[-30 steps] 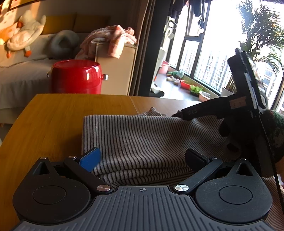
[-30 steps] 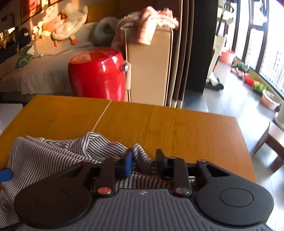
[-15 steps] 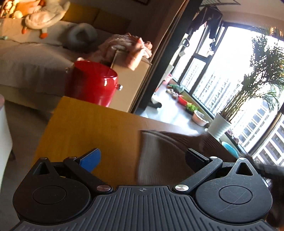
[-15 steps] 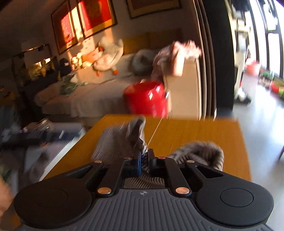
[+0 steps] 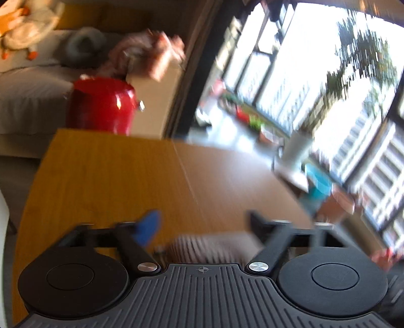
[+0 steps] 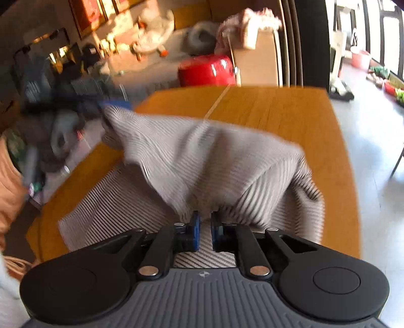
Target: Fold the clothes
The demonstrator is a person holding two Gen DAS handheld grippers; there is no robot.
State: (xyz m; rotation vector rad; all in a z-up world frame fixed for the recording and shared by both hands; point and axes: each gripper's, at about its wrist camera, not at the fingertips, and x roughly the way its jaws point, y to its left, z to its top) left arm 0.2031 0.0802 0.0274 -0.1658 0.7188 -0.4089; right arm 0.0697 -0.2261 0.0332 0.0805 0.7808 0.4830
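The right tongs are nearly pressed together, pinching a fold of the striped shirt between their blue pads. From that pinch the cloth rises and stretches away to the left, where a far corner is held up by the left tongs, seen there only as a dark blur with a blue tip, so their grip cannot be judged from this side. The lower part of the shirt lies flat on the wooden table, close under the right tongs, and one loose end hangs down at the right.

In the left wrist view the left tongs look spread wide, the blue pad well apart from the black finger. A blurred strip of striped shirt shows low between them; whether they touch it cannot be told.

Beyond the table stand a red drum and a tan box draped with pink cloth.
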